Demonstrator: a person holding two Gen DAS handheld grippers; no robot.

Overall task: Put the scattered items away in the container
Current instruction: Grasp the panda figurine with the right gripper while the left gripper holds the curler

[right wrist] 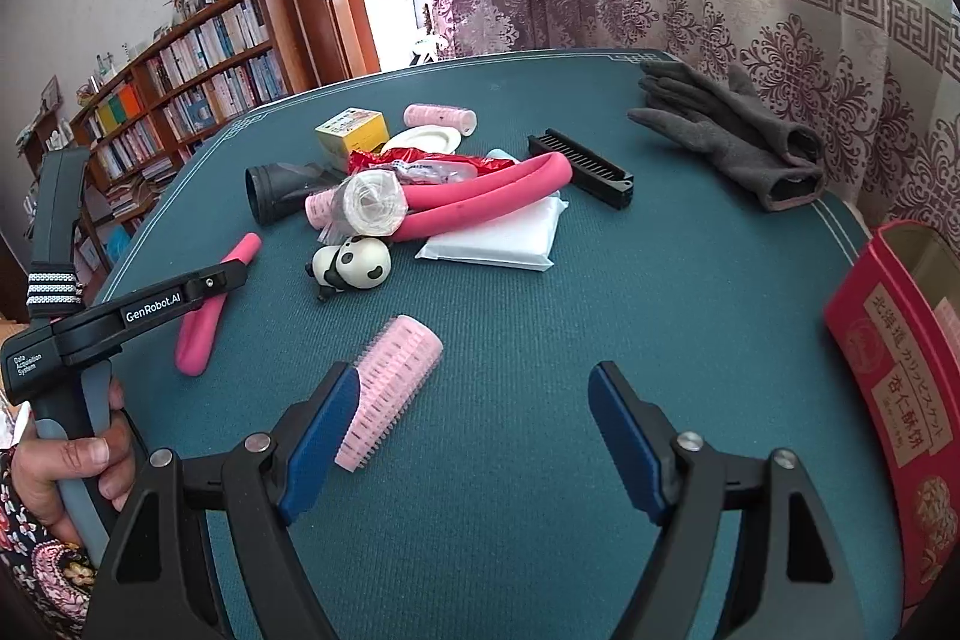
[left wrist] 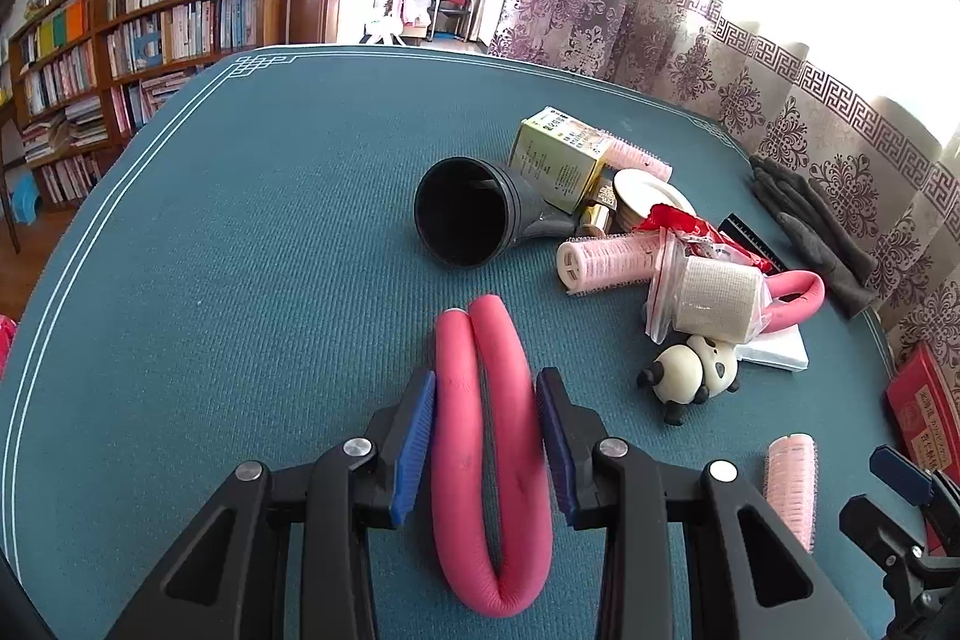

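Blue pads of the left gripper (left wrist: 485,436) press from both sides on a folded pink foam roller (left wrist: 489,460), which is bent double so its two ends lie side by side and point away from the camera; the jaws are clamped on both legs of it, and its bend sits close under the camera on the green table mat (left wrist: 240,280). From the right wrist the same roller shows at the left, under the left tool's black arm, with a hand (right wrist: 72,466) wrapped round the grey handle

Right gripper (right wrist: 474,436) stands wide apart with nothing between its pads. A pale pink bristly hair curler (right wrist: 390,388) lies on the mat just beside its left finger, outside the gap; whether they touch I cannot tell

Farther off sits the pile: a panda figure (right wrist: 354,265), a black funnel-shaped nozzle (left wrist: 462,211), a yellow box (left wrist: 558,157), a roll of bandage in a clear bag (left wrist: 714,301), a second long pink foam roller (right wrist: 492,202), a white packet (right wrist: 498,235), a black comb (right wrist: 582,169) and grey gloves (right wrist: 726,136) near the curtain

The red cardboard box (right wrist: 894,394), open at the top, stands at the mat's right edge, well apart from both rollers
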